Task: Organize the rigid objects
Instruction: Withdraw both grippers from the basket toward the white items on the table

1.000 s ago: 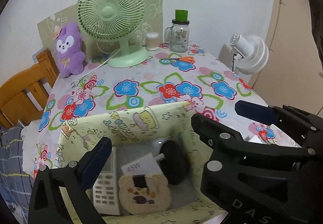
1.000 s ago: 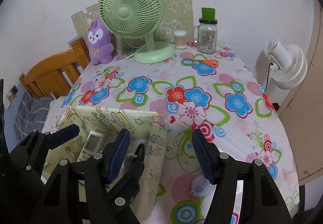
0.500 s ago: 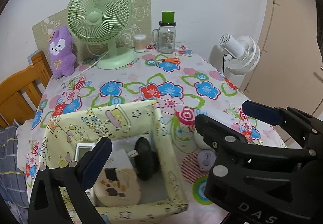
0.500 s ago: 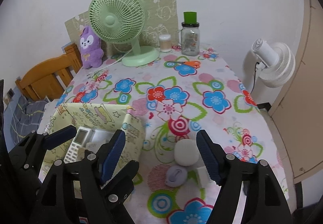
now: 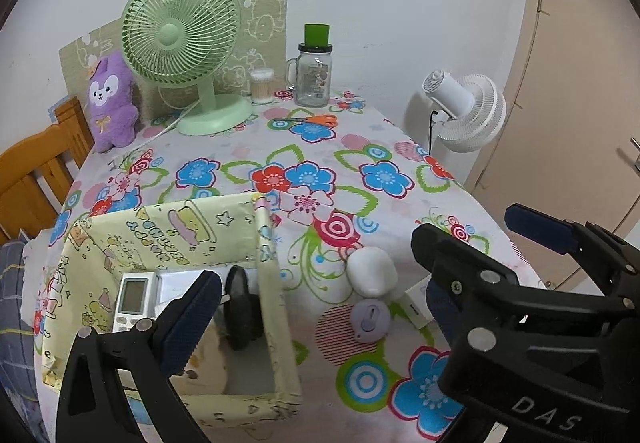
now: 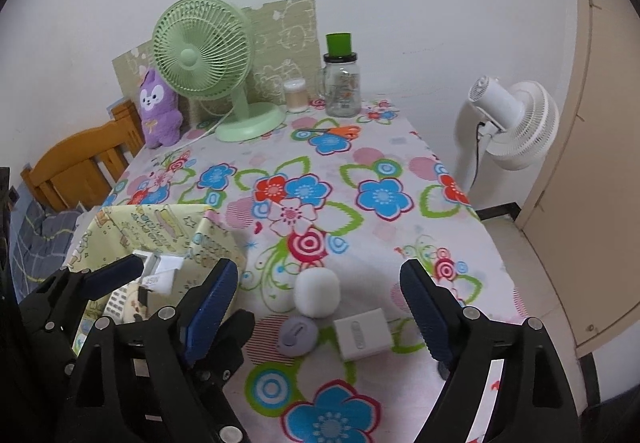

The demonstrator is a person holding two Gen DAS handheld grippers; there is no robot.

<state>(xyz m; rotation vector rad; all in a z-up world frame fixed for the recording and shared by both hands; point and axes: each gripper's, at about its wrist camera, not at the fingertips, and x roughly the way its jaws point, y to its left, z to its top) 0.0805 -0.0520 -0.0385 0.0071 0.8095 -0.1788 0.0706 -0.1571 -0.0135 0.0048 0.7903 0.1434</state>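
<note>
Right tongs [image 6: 320, 299], jaws just widened and gripping nothing, above the floral worktop [image 6: 384, 231]. Between the blue pads lie a white rounded case [image 6: 317, 292], a lilac disc [image 6: 298, 335] and a white square charger [image 6: 363, 334] (charger largely hidden in the left view). Left tongs [image 5: 316, 307] released, empty, over the yellow box [image 5: 276, 307]; its contents, a remote [image 5: 132, 301] and a dark object [image 5: 240, 307], are partly blocked.
</note>
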